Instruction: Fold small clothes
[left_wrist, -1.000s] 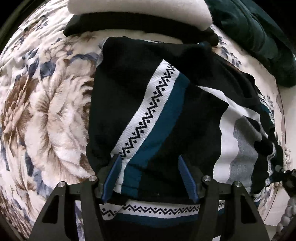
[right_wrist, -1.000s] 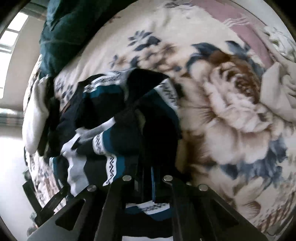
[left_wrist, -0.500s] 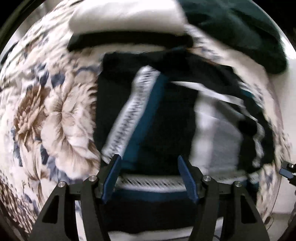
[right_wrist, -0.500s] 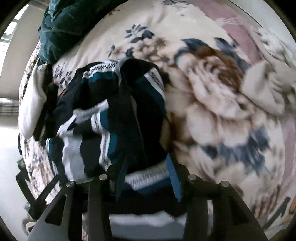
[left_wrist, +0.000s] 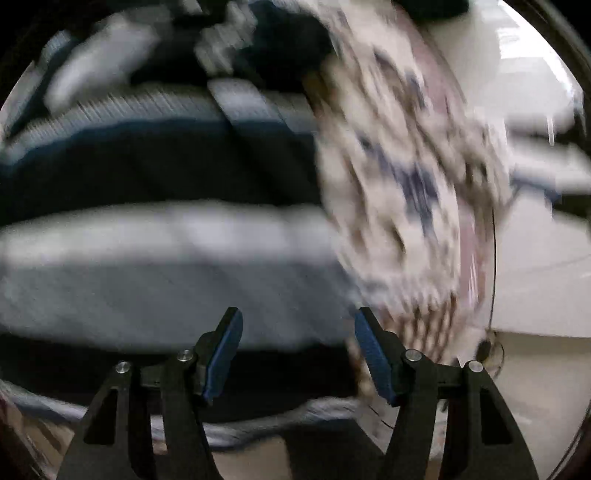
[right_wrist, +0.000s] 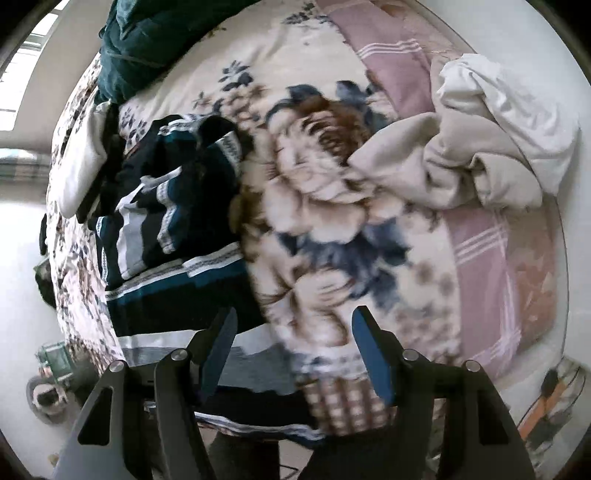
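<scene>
A dark navy sweater (right_wrist: 177, 221) with white, teal and grey patterned bands lies bunched and partly folded on the floral blanket (right_wrist: 332, 221), left of centre in the right wrist view. My right gripper (right_wrist: 291, 339) is open and empty above the sweater's near edge. In the blurred left wrist view the sweater (left_wrist: 147, 192) fills the left and middle. My left gripper (left_wrist: 297, 339) is open and empty over its grey band.
A beige and white heap of clothes (right_wrist: 472, 147) lies at the right on the bed. A dark green garment (right_wrist: 147, 40) and a white folded piece (right_wrist: 81, 162) lie at the far left. The bed's edge and floor show on the right (left_wrist: 535, 277).
My right gripper has let go of the sweater, opened and drawn back. My left gripper, open throughout, has swung fast to the right, so its view is blurred.
</scene>
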